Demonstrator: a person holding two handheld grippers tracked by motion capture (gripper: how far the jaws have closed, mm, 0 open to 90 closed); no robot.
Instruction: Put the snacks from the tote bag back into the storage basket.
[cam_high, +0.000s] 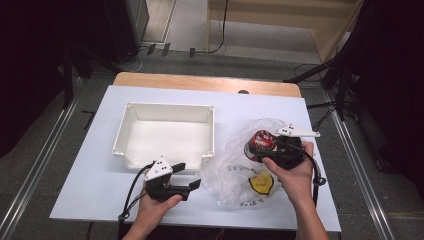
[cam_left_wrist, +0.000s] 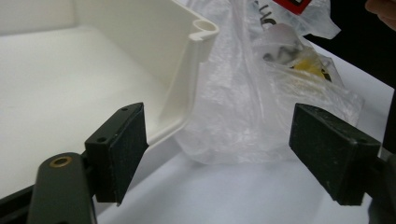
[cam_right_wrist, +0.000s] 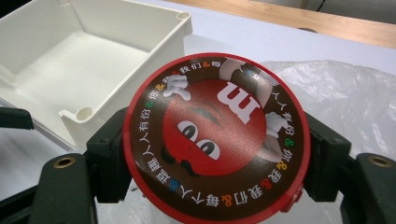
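Observation:
A round red and brown candy tin (cam_right_wrist: 217, 140) with a cartoon face on its lid sits between the jaws of my right gripper (cam_right_wrist: 215, 154), which is shut on its sides. In the high view the tin (cam_high: 261, 141) is held just above a crumpled clear plastic bag (cam_high: 227, 175) at the right of the table, with the right gripper (cam_high: 267, 147) around it. My left gripper (cam_high: 188, 175) stands open near the front, between the white box (cam_high: 167, 106) and the bag. In the left gripper view its pads (cam_left_wrist: 123, 149) are wide apart with nothing between them, and the bag (cam_left_wrist: 233, 116) lies just ahead.
The white plastic box (cam_right_wrist: 182, 16) is open-topped and holds nothing; its near corner (cam_left_wrist: 203, 30) touches the bag. A yellow packet (cam_high: 260, 184) lies inside the bag. The white tabletop (cam_high: 95, 185) has free room at the front left.

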